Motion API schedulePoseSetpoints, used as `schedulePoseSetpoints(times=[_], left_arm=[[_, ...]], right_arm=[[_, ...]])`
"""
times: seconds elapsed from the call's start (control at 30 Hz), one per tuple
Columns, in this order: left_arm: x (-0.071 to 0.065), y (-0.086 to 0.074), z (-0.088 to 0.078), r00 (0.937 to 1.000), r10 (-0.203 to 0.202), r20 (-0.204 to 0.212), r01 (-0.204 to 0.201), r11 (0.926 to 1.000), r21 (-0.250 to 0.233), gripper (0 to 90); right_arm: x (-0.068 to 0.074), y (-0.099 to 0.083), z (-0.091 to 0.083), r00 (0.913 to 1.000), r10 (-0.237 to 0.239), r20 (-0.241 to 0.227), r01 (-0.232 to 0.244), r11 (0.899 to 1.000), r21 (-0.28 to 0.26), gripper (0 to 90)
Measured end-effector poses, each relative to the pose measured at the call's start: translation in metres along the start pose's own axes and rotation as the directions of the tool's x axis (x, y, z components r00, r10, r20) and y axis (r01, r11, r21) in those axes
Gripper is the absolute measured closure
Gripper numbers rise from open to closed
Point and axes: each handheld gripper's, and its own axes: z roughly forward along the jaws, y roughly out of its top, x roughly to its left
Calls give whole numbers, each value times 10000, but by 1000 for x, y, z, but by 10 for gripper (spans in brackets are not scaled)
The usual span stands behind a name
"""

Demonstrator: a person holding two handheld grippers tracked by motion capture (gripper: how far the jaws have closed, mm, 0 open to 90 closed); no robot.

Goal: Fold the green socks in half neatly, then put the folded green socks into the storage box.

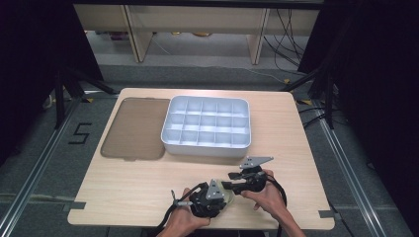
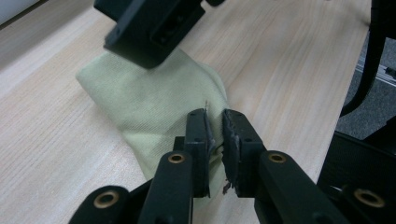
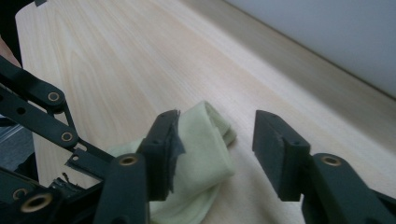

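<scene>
Left tool (image 2: 215, 140) is pinching the folded edge of a pale green sock (image 2: 154, 102) at the counter's (image 1: 128, 197) near edge; right tool (image 3: 212, 149) hangs released over its other end. Looks light and floppy, so I'd grab a doubled-up fold. High view adds the compartment tray (image 1: 206, 126) and brown lid (image 1: 134, 128).

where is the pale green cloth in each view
High view: the pale green cloth peeks out low at centre, between the two tools.
Left gripper view: centre-left, its near edge nipped by the left tool.
Right gripper view: bottom centre, beside the open right tool.
Shared landmark: the wooden table.
</scene>
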Motion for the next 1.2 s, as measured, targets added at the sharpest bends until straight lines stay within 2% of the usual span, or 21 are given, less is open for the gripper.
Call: schedulePoseSetpoints(times=[0.07,0.1,0.17,0.2,0.23,0.27,0.33,0.37,0.5,0.53,0.57,0.67,0.73,0.83,0.9,0.97,1.03,1.07,1.13,1.17,1.2], left_arm=[[0,0,0,10000,-27,-1,27,10000,-19,796],[-1,0,0,10000,-41,-21,41,10000,-25,795],[-2,0,1,9998,-177,-116,177,9998,-9,793],[-2,0,0,10000,49,-69,-49,10000,-58,792],[-1,0,0,9997,216,-78,-215,9998,58,790],[-2,0,0,9999,65,-103,-66,10000,-33,790],[-2,-1,0,9999,70,-122,-71,10000,-39,789],[-3,0,0,9999,42,-150,-43,10000,-49,788],[-5,-1,1,9998,-117,-166,117,9999,-42,785],[-4,-1,0,9998,-111,-158,111,9999,-22,785],[-3,-1,0,9998,120,-183,-120,9999,-18,785],[-4,-2,-1,9998,21,-201,-23,10000,-71,781],[-2,-2,-1,9996,168,-235,-168,9999,-22,780],[-3,-2,-1,9999,-6,-140,4,9999,-111,774],[-3,-2,-1,10000,-33,-91,32,9999,-107,767],[-3,-2,0,9996,-286,-49,285,9995,-129,756],[-4,-3,-1,9996,-274,-30,273,9995,-168,749],[-4,-2,-1,9999,-93,-60,92,9998,-165,741],[-4,-3,-2,10000,-76,-29,75,9997,-211,729],[-3,-3,-2,9999,42,-110,-44,9999,-165,716],[-4,-3,-3,9994,-336,21,336,9991,-243,694]], right_arm=[[1,0,1,9999,116,-45,-115,9999,106,480],[1,0,4,9999,108,-132,-104,9994,344,420],[0,0,9,9997,185,-172,-176,9985,523,399],[0,0,10,9996,232,-162,-221,9977,638,389],[0,0,12,9994,261,-212,-245,9970,728,385],[-1,0,14,9992,308,-252,-288,9966,773,384],[-2,0,15,9991,345,-251,-324,9962,807,384],[-3,-1,18,9994,255,-238,-229,9945,1020,374],[-4,0,20,9992,256,-293,-223,9939,1082,380],[-4,0,21,9993,203,-302,-168,9935,1129,389],[-4,0,21,9990,168,-423,-118,9931,1167,410],[-3,0,22,9982,101,-583,-28,9924,1231,487],[-2,0,23,9966,293,-775,-197,9924,1216,552],[-3,-2,24,9911,625,-1178,-479,9913,1224,612],[-4,-2,23,9905,790,-1127,-650,9902,1232,634],[-5,-3,23,9885,903,-1211,-761,9902,1170,657],[-5,-3,23,9874,976,-1246,-832,9897,1165,680],[-5,-3,23,9865,945,-1335,-796,9904,1129,691],[-4,-3,23,9882,910,-1228,-774,9908,1112,700],[-3,-3,23,9860,997,-1339,-852,9903,1102,711],[-4,-4,23,9869,1000,-1264,-872,9908,1034,719]])
